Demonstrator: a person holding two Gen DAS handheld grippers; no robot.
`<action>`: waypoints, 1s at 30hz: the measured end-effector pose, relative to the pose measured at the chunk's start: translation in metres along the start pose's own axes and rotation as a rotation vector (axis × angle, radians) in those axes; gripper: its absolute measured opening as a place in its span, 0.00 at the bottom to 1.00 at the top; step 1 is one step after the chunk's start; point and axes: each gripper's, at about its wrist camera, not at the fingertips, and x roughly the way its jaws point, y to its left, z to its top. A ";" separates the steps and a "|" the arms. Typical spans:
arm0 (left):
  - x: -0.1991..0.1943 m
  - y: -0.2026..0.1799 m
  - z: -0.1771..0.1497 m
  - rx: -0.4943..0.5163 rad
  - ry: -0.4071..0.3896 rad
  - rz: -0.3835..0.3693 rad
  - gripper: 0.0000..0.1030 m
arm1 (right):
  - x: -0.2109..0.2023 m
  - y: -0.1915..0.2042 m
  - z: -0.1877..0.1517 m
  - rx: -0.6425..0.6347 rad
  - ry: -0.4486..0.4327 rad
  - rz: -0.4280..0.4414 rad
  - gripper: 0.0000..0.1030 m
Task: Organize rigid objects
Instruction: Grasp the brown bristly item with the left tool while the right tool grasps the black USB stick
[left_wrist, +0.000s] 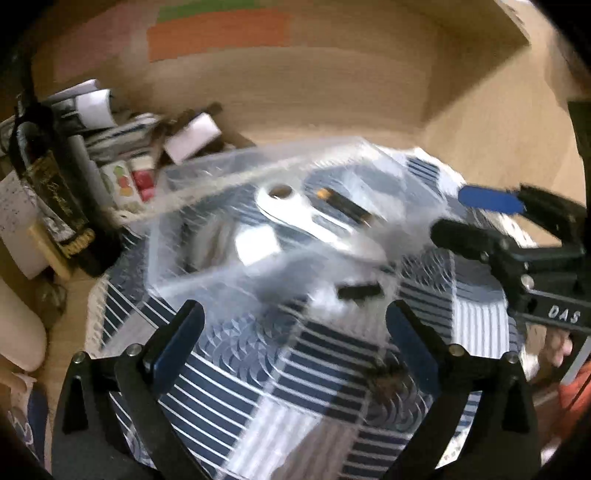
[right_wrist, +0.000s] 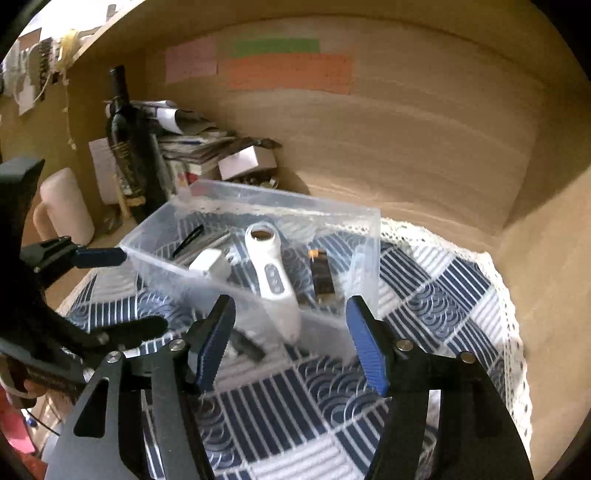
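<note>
A clear plastic bin (right_wrist: 340, 221) stands on a blue-and-white patterned cloth (right_wrist: 443, 280). In it lie a white handheld device with a round hole (right_wrist: 271, 273), a white block (right_wrist: 208, 260), a small dark stick with an orange end (right_wrist: 321, 277) and a black clip (right_wrist: 188, 236). A small dark object (right_wrist: 245, 345) lies against the bin's near wall; inside or outside, I cannot tell. My right gripper (right_wrist: 291, 317) is open and empty at the bin's near wall. My left gripper (left_wrist: 295, 317) is open and empty, in front of the blurred bin (left_wrist: 207, 173). The right gripper (left_wrist: 461, 218) shows in the left wrist view too.
A dark wine bottle (right_wrist: 129, 147), a stack of papers and small boxes (right_wrist: 199, 144) and a pale mug (right_wrist: 66, 206) stand left of the bin. Wooden walls (right_wrist: 406, 147) with coloured sticky notes (right_wrist: 291, 70) close the back and right. The cloth has a lace edge (right_wrist: 513, 306).
</note>
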 end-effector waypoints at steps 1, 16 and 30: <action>0.000 -0.007 -0.006 0.015 0.005 -0.004 0.97 | -0.003 0.001 -0.004 -0.001 0.002 -0.003 0.57; 0.029 -0.028 -0.047 -0.034 0.153 -0.147 0.33 | -0.007 0.002 -0.046 0.055 0.071 0.027 0.57; 0.008 0.017 -0.037 -0.110 0.062 -0.105 0.30 | 0.073 0.029 -0.026 -0.011 0.233 0.094 0.57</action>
